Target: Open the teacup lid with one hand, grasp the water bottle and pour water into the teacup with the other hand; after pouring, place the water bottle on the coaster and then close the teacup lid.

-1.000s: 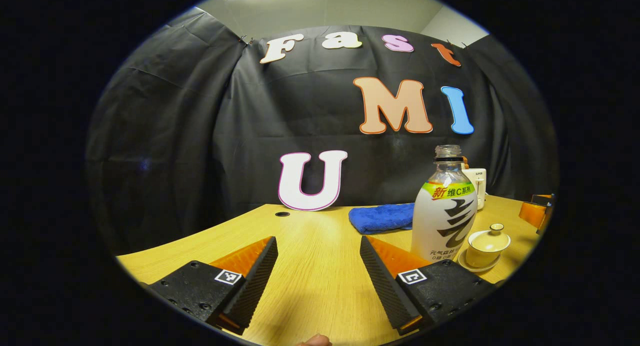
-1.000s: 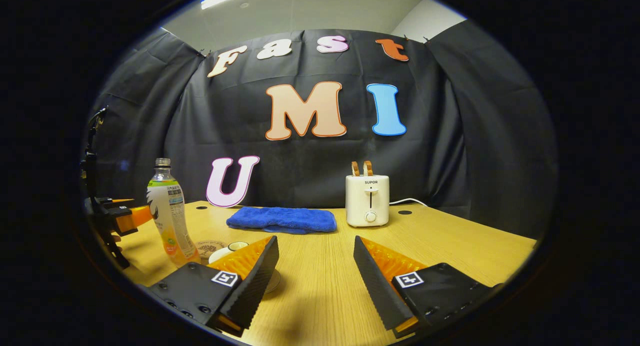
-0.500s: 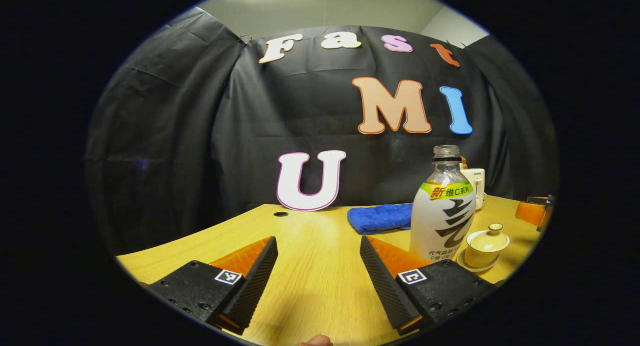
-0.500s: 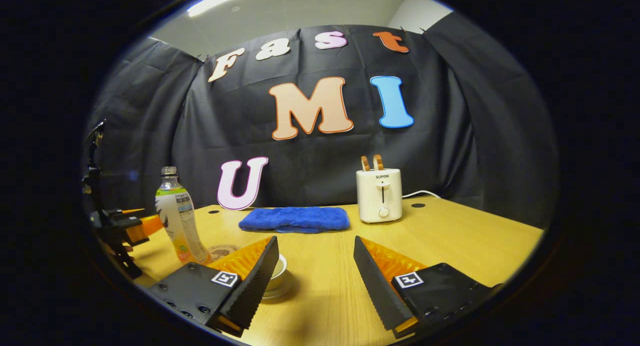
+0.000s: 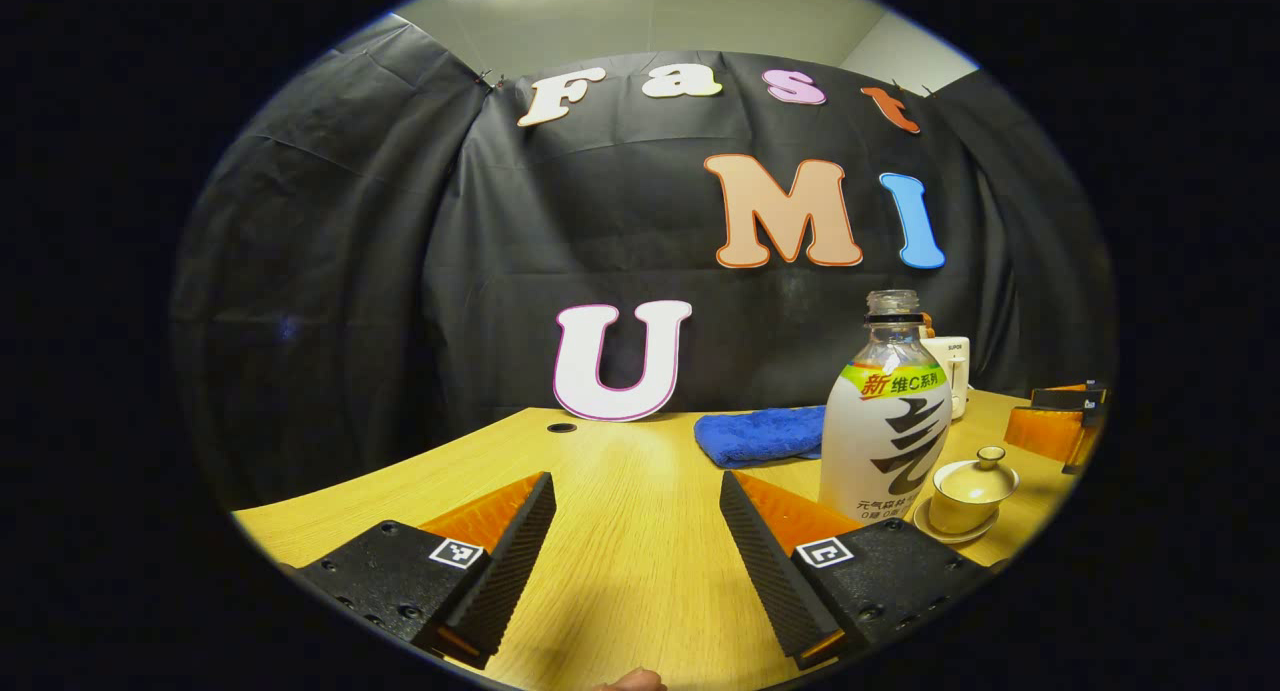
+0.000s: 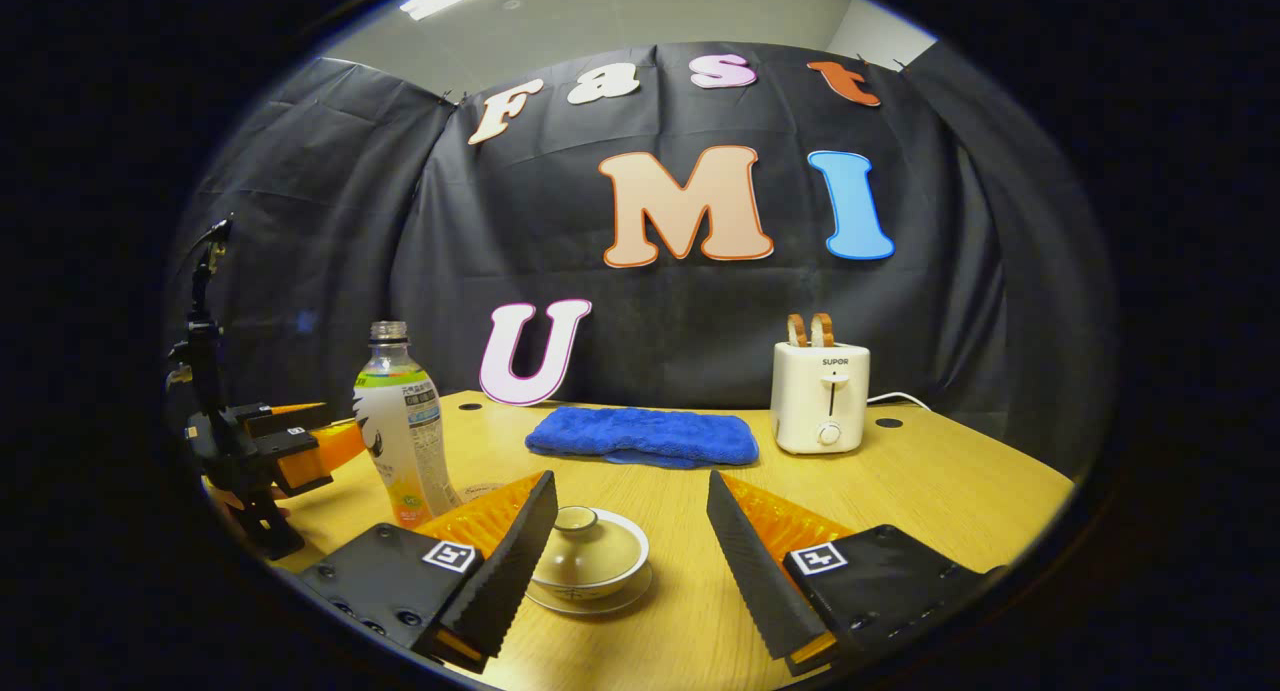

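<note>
Task outset: lidded teacup [image 6: 587, 554] sits between the spread fingers of the right gripper [image 6: 632, 561], untouched; water bottle [image 5: 885, 411] stands unpoured just beside it; left gripper [image 5: 637, 561] gapes empty.

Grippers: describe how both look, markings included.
Each gripper, left gripper and right gripper, has two wedge-shaped fingers with ribbed inner faces on blocky bodies with screws. Each body carries a small square black-and-white marker tag. In the right gripper view, the left one carries an upright stalk.

"SUPOR" on toaster [image 6: 820, 396]
</note>
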The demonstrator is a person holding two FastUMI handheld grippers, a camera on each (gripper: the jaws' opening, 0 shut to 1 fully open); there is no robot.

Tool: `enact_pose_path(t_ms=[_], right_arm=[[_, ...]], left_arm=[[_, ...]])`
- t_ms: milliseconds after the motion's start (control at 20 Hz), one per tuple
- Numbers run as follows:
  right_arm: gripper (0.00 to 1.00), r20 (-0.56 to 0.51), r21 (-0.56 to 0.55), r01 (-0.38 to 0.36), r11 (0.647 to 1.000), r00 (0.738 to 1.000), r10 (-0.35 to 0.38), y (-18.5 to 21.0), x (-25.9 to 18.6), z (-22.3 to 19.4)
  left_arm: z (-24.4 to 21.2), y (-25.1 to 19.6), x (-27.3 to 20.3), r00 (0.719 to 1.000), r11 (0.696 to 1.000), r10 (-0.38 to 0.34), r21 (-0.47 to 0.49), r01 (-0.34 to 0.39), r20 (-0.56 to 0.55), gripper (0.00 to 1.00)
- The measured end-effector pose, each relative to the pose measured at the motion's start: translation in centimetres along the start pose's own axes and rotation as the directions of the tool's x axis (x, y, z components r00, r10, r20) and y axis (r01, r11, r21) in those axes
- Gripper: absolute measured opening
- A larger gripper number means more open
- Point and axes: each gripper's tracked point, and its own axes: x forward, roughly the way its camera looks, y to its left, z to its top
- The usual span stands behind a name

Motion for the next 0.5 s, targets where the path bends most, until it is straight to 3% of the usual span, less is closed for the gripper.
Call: enact_pose_path(t_ms=[50,450,500], right_arm=[[0.97,-0.003,-0.004,-0.01,1.0,1.0,0.01,0.5,0.1,-0.2],[0.93,-0.058,-0.025,-0.056,0.998,0.997,0.054,3.0,1.5,-1.7],[0.97,-0.066,-0.034,-0.05,0.998,0.997,0.047,3.0,1.6,-1.9]], left_arm=[[0.0,0.0,0.0,1.0,1.0,0.0,0.0,0.0,0.0,0.97],[0.0,0.0,0.1,1.0,1.0,-0.001,0.0,0.001,0.0,0.97],[0.0,0.0,0.0,1.0,1.0,-0.001,-0.001,0.001,0.0,0.97]])
